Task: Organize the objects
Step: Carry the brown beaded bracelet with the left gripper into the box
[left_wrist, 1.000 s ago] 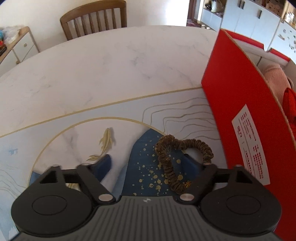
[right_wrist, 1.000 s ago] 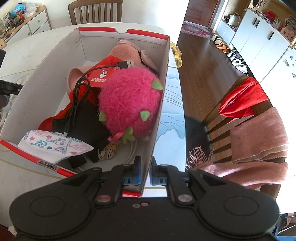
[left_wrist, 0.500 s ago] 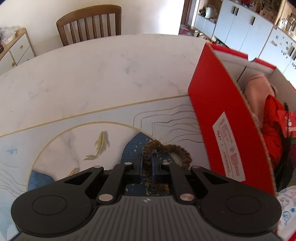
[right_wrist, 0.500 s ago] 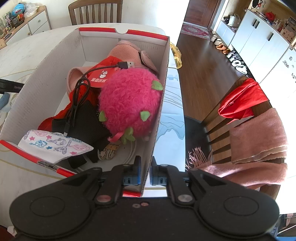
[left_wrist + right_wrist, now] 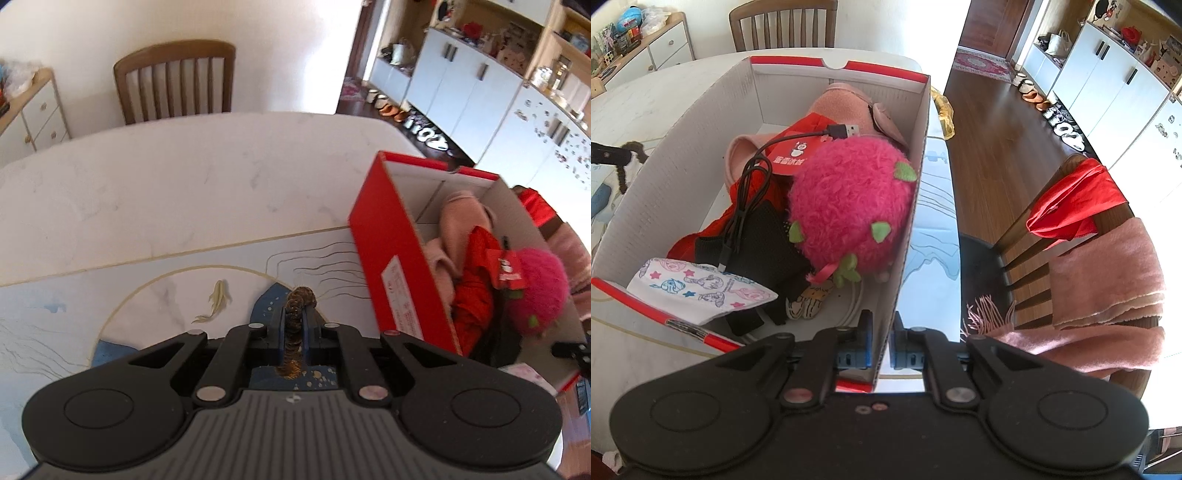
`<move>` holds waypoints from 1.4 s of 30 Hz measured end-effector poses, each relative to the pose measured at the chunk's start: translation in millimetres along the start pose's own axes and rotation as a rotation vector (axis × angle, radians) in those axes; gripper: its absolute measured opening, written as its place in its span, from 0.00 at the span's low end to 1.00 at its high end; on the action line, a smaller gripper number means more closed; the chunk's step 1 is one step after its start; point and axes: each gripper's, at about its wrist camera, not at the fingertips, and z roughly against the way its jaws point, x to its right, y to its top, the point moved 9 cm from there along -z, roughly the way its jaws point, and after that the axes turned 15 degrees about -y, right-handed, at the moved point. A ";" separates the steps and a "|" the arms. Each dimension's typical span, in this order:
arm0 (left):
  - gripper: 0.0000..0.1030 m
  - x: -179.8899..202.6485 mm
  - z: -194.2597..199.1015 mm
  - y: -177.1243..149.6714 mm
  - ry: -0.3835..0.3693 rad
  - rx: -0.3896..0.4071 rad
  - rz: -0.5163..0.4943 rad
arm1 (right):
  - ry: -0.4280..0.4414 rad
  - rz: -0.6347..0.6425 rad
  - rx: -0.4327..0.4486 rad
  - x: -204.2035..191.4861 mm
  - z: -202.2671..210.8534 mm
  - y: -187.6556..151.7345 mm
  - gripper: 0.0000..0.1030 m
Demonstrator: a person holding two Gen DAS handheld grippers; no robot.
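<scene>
Up in the air, our left gripper had its jaws squeezed tight on the brown hair tie. We held the hair tie above the table, over the blue patch near the painted fish. From the right wrist view, we could see it hanging from the left gripper just beside the left wall of the box, outside it.

To the right of it stood the red box, open on top. Inside we saw a pink fluffy toy, a black cable, a red cloth, a soft pink thing at the far end, and a white pouch with ponies and stars at the near end.

Our right gripper had its jaws pinched on the right wall of the box, at the near corner. One finger was inside the box and one was outside.

Farther right, we saw a chair with a pink scarf and a red cloth on it.
</scene>
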 end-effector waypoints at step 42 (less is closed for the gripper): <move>0.07 200.6 -42.4 -22.9 -0.265 -0.167 -0.348 | 0.003 0.008 0.020 -3.9 0.6 -0.1 0.08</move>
